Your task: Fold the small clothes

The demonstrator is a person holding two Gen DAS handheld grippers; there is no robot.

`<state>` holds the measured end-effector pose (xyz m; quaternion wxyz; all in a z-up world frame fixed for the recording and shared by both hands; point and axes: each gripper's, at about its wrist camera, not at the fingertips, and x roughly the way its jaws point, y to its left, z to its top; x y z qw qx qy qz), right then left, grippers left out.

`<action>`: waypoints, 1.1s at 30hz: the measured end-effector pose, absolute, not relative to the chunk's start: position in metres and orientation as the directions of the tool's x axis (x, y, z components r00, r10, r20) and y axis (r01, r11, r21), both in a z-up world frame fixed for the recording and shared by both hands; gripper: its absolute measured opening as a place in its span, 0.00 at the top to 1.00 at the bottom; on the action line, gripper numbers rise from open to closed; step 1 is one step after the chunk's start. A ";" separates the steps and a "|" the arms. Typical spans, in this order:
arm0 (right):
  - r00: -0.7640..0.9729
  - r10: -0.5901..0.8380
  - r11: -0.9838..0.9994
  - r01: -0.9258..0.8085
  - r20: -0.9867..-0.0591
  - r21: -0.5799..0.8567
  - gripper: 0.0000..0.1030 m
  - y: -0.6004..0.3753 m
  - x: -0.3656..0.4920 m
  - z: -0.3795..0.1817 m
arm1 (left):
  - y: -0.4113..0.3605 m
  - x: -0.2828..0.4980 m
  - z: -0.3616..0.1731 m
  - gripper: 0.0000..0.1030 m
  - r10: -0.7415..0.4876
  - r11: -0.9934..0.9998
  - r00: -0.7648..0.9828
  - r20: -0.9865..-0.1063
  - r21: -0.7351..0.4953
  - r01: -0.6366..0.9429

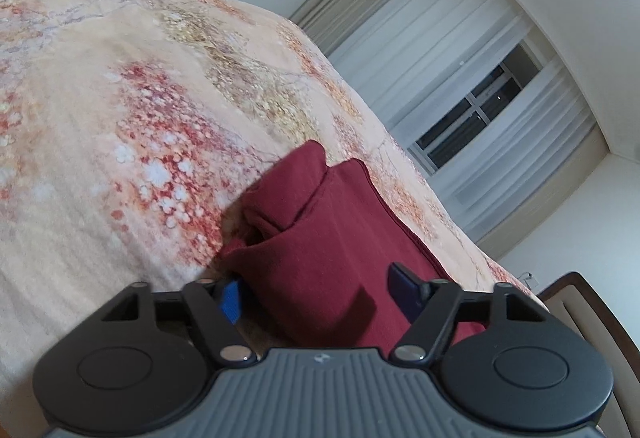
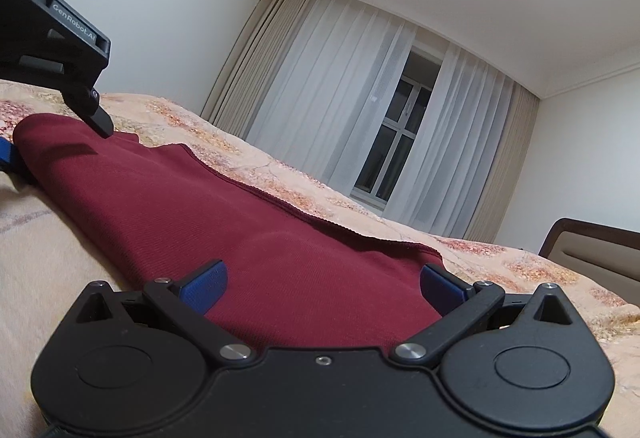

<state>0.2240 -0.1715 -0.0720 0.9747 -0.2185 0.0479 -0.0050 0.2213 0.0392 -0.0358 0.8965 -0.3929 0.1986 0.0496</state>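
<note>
Maroon garment (image 1: pixel 332 238) between both tongs (image 1: pixel 316 294), low over bedspread (image 1: pixel 120 97)

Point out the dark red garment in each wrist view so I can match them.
Left wrist: dark red garment lower centre, bunched between the left gripper fingers.
Right wrist: it runs from left edge to lower centre, reaching the right gripper.
Shared landmark: the curtained window.
</note>
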 end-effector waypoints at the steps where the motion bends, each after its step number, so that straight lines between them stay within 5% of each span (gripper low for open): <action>1: 0.995 -0.031 0.904 -0.011 -0.090 -0.427 0.00 -0.171 0.224 -0.072 | 0.041 0.221 -0.037 0.44 -0.062 0.683 0.915 -0.398 -0.686 -0.252; 3: 0.996 -0.031 0.904 -0.009 -0.087 -0.427 0.00 -0.171 0.224 -0.073 | 0.046 0.220 -0.040 0.55 -0.057 0.667 0.913 -0.403 -0.696 -0.265; 15: 0.996 0.062 0.900 -0.087 -0.071 -0.428 0.00 -0.173 0.217 -0.071 | 0.048 0.222 -0.042 0.56 -0.055 0.661 0.914 -0.401 -0.701 -0.267; 21: 0.994 0.069 0.906 -0.099 -0.088 -0.411 0.00 -0.176 0.218 -0.069 | 0.049 0.232 -0.035 0.79 -0.081 0.681 0.918 -0.388 -0.694 -0.234; 28: 0.978 0.116 0.950 -0.160 -0.171 -0.267 0.00 -0.201 0.221 -0.049 | 0.032 0.244 0.001 0.87 -0.116 0.779 0.944 -0.307 -0.618 -0.105; 33: 0.989 0.023 0.967 -0.059 -0.144 -0.248 0.00 -0.224 0.204 -0.042 | -0.011 0.259 0.041 0.87 -0.200 0.865 0.953 -0.228 -0.498 0.063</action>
